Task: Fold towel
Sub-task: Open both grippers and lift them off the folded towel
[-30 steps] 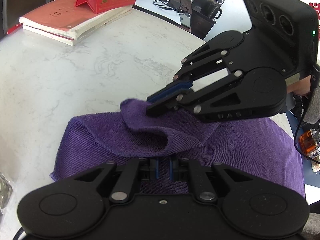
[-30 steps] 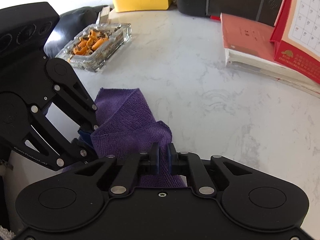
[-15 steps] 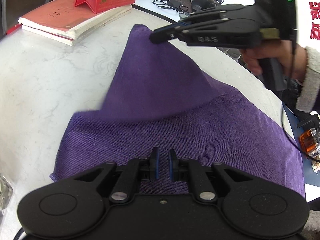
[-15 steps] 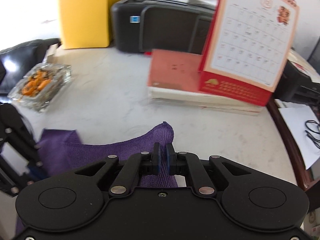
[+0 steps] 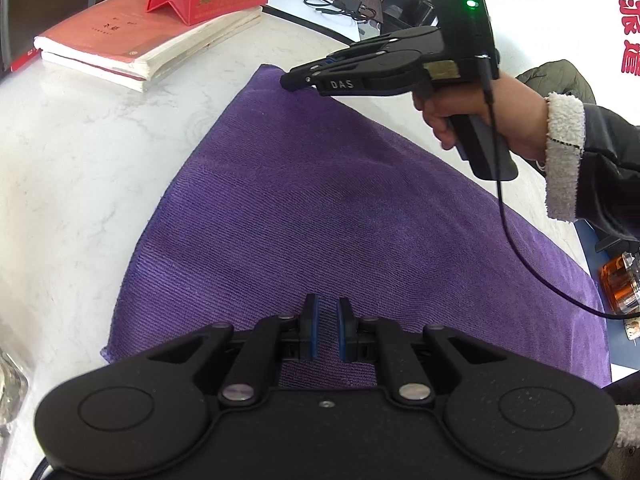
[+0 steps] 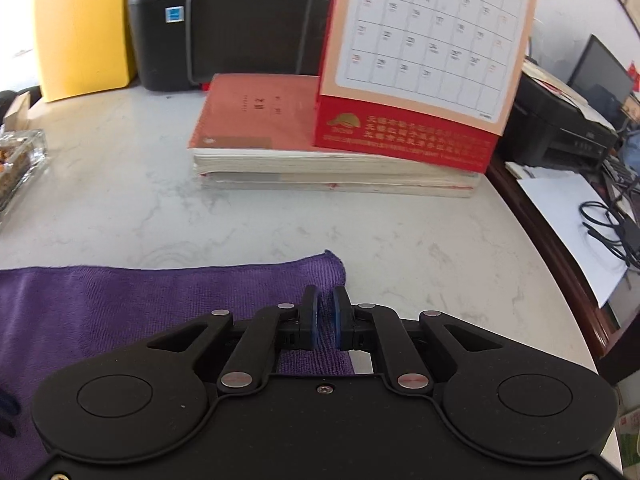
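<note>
Since the earlier frames, the purple towel (image 5: 340, 208), which was bunched in a fold near the left gripper, has been drawn out flat, and the right gripper (image 5: 285, 80) has carried its corner away toward the stacked books (image 5: 132, 52).

The towel now lies spread on the white marble table (image 5: 80, 152), its long axis running from the left gripper (image 5: 327, 330) at the near edge out to the far corner, which points at the books and the red desk calendar (image 6: 404, 136). The left gripper's blue pads stand a narrow gap apart over the near edge of the cloth; whether they pinch it I cannot tell. The right gripper's jaws are nearly together at the far corner, and cloth shows between its pads in its own view, so it seems to grip that corner.

This looks like the spreading step, before any proper fold. The next move likely calls for letting the corner settle flat, then taking one edge at two corners and bringing it over to meet the opposite edge.
</note>
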{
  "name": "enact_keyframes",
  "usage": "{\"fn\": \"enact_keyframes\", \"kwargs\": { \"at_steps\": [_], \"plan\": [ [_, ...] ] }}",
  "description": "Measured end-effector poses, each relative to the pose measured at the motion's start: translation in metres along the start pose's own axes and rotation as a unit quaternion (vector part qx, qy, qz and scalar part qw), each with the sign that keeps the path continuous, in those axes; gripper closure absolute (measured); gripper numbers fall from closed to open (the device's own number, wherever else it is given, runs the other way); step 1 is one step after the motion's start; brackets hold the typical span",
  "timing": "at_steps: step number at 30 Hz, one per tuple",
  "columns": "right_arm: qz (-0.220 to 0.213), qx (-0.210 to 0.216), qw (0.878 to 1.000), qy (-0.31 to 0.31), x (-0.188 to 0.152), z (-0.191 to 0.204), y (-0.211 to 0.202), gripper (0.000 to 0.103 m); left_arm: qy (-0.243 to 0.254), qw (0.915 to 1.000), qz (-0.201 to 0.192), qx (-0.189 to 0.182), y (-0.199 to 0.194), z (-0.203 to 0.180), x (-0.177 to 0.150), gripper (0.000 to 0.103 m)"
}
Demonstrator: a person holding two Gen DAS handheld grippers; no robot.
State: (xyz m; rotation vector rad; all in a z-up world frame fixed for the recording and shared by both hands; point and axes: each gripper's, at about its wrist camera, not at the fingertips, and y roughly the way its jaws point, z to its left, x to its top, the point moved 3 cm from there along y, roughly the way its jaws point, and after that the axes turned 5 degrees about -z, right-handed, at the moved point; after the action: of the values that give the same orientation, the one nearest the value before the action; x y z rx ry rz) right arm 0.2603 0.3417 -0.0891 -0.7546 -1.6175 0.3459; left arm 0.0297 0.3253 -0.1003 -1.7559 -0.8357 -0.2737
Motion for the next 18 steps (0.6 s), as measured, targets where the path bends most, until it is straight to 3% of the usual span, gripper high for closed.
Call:
{"fn": "enact_keyframes", "kwargs": {
  "at_steps": [6, 8, 11, 12, 14, 18],
  "plan": [
    [-0.034, -0.060, 0.996, 0.047, 0.009, -0.021, -0.009, 0.069, 0.001, 1.0000, -0.003, -0.004, -0.002, -0.001, -0.001, 0.095],
    [-0.060, -0.078, 0.991, 0.089, 0.015, -0.037, -0.028, 0.069, -0.006, 0.9999, -0.003, -0.010, -0.002, 0.001, 0.001, 0.094],
    [-0.096, -0.099, 0.980, 0.145, 0.022, -0.057, -0.074, 0.069, -0.016, 0.9997, -0.005, -0.015, -0.003, 0.005, 0.003, 0.094],
    [-0.107, -0.105, 0.975, 0.163, 0.023, -0.062, -0.094, 0.064, -0.015, 0.9998, -0.008, -0.012, -0.003, 0.005, 0.003, 0.094],
    [-0.124, -0.115, 0.966, 0.195, 0.018, -0.065, -0.141, 0.060, -0.008, 0.9999, -0.014, 0.000, -0.003, 0.002, 0.004, 0.094],
    [-0.126, -0.130, 0.953, 0.243, -0.015, -0.045, -0.239, 0.054, 0.026, 0.9980, -0.035, 0.045, -0.013, -0.005, 0.004, 0.083]
  ]
}}
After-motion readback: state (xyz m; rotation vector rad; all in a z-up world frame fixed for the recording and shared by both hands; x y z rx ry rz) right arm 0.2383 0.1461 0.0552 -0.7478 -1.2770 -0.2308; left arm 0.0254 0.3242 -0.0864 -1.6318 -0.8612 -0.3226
